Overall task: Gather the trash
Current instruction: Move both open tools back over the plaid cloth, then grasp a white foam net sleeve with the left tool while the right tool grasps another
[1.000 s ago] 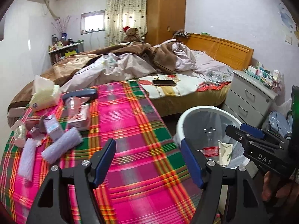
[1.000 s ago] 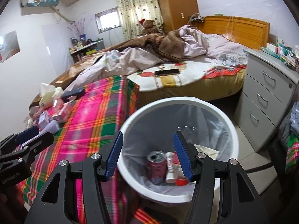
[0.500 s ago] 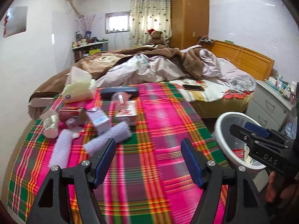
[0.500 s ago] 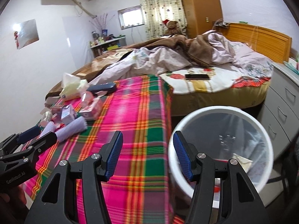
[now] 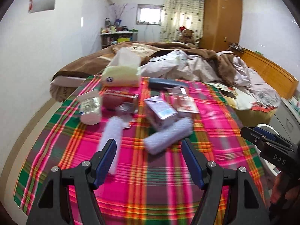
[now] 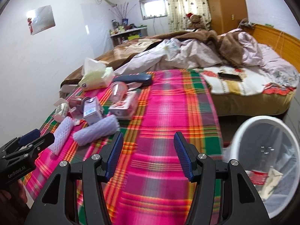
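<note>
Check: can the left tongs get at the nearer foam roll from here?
Probably yes. The left tongs are open and empty, and the foam roll lies just ahead on the plaid cloth with nothing between them; only the purple carton crowds its far side.

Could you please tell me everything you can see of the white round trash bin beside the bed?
The white round plastic trash bin stands upright on the floor, beside the edge of the pink plaid blanket at the right of the right wrist view. A thin clear plastic liner lines its inside. At the bottom lie a red wrapper and a crumpled pale paper. Neither gripper touches it. In the left wrist view only a sliver of its rim shows.
</note>
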A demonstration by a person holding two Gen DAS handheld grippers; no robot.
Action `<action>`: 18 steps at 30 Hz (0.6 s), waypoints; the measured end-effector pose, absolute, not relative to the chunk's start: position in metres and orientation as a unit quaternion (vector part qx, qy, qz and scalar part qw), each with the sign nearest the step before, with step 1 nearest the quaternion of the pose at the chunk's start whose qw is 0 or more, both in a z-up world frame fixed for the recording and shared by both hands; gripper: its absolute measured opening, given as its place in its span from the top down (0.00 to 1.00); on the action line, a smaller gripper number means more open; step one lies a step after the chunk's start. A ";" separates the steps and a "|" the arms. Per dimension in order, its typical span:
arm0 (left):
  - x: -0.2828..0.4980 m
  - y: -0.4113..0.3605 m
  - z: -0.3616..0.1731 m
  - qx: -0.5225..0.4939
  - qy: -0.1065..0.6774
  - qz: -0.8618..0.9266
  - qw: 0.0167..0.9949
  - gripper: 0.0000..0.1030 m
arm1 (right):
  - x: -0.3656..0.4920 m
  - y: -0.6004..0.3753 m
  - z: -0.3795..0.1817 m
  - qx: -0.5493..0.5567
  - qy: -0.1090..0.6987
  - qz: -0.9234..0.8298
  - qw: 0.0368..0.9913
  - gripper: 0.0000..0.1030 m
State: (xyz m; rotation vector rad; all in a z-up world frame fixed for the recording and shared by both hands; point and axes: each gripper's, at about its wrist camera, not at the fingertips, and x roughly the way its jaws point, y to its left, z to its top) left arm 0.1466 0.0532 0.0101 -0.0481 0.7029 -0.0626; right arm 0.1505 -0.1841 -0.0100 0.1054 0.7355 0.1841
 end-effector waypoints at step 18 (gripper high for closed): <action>0.181 0.120 -0.029 -0.041 0.389 0.002 0.920 0.29 | 0.194 -0.110 -0.038 0.071 0.413 0.130 0.898 0.44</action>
